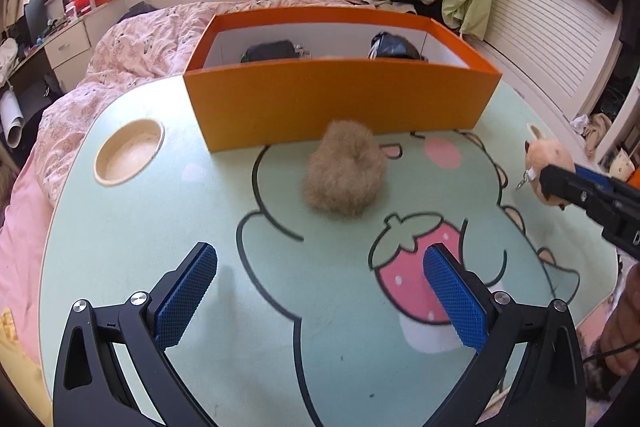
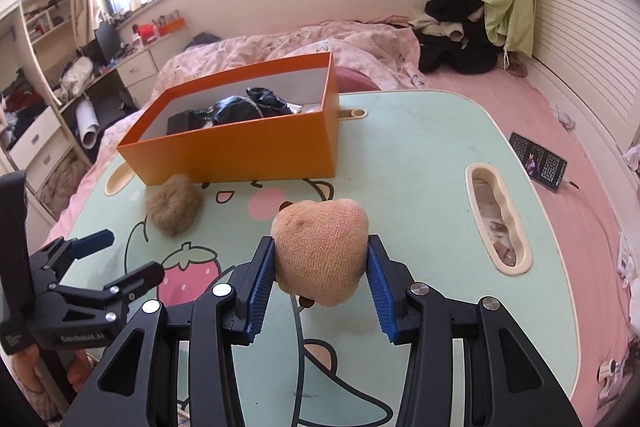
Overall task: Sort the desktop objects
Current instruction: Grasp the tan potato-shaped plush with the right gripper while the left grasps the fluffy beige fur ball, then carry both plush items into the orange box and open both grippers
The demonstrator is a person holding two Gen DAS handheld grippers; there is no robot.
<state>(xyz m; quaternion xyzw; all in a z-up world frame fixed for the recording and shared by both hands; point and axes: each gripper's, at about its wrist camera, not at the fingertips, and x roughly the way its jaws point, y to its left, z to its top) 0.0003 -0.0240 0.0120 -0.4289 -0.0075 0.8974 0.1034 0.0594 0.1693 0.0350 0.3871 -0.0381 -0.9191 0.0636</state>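
My right gripper [image 2: 320, 259] is shut on a tan plush toy [image 2: 322, 253] and holds it above the green table [image 2: 420, 147]; the toy [image 1: 548, 157] also shows at the right of the left wrist view. My left gripper [image 1: 320, 259] is open and empty, a little short of a fluffy brown scrunchie [image 1: 344, 173] lying on the table [image 1: 160, 227] in front of the orange box [image 1: 340, 99]. The scrunchie [image 2: 174, 205] also shows in the right wrist view beside the box [image 2: 240, 151], which holds black items [image 2: 248, 105].
The table has a round cup recess [image 1: 130, 151] at the left and a long slot tray [image 2: 498, 219] at the right. A phone [image 2: 538, 161] lies on the pink bed beyond the table. Bedding and clothes lie behind the box.
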